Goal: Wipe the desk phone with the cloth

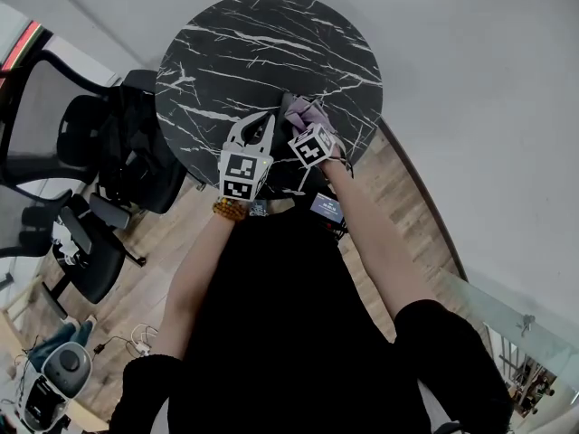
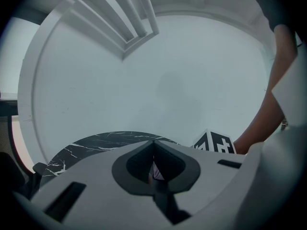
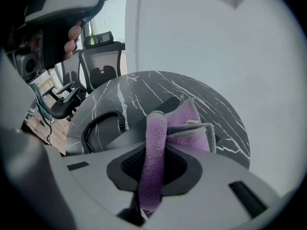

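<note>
The left gripper (image 1: 261, 123) sits just left of the right one. Its jaws are closed tip to tip on nothing I can identify, and only a thin purple sliver shows in the slit behind them. Its own view looks across the far edge of the tabletop (image 1: 235, 43) to a bare wall and shows no phone.

The desk phone (image 3: 115, 138) shows properly only in the right gripper view. It lies just ahead of and below that gripper, with its coiled cord (image 3: 98, 123) off to the gripper's left, and its body seems to run forward along the line of the jaws.

The right gripper (image 3: 152, 145) is clamped on the purple cloth (image 3: 189, 123), whose free folds hang forward over the phone. This is clearly the nearer gripper, so the wipe is probably a stroke down and forward
</note>
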`<state>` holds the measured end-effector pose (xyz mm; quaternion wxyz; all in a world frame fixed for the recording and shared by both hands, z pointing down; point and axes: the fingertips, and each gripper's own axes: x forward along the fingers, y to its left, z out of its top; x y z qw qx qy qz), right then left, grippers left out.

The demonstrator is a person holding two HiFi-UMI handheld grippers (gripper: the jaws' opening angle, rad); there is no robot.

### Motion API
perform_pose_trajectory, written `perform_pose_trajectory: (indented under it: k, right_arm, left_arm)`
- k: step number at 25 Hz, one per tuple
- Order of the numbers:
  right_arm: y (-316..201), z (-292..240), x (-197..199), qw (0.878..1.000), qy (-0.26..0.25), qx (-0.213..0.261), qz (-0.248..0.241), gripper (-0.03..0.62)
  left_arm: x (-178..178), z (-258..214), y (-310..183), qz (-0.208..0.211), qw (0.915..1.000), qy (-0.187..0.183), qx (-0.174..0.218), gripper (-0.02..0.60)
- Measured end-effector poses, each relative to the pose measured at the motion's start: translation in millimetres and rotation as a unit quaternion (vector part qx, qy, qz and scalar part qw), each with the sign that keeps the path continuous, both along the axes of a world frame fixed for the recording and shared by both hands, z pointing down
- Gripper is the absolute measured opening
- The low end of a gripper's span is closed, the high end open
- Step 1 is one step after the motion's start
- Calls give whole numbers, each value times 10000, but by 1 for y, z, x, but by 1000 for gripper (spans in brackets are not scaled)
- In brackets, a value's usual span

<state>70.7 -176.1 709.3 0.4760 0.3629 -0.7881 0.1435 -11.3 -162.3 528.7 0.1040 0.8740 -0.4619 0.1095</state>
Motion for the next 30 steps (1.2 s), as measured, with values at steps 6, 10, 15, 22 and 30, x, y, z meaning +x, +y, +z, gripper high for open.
perform_pose_trajectory:
  k: [6, 10, 15, 22, 30]
  right_arm:
    - [8, 2, -5, 9998, -120, -81, 166, 63]
    - [11, 5, -6, 9998, -116, -133, 129, 63]
    - [16, 9, -9, 9998, -105, -154, 80, 63]
    - [30, 16, -12, 9992, 1, -399, 40, 63]
    - [41, 20, -13, 9982, 175, -516, -244, 63]
  left_arm:
    - [-4, 0, 1, -22, 10000, -9, -28, 12]
    - [-6, 0, 1, 0, 10000, -23, -28, 12]
    - [-10, 1, 5, 3, 10000, -25, -40, 12]
    - [-13, 3, 10, 35, 10000, -56, -51, 12]
    - [-20, 2, 16, -11, 10000, -85, -33, 12]
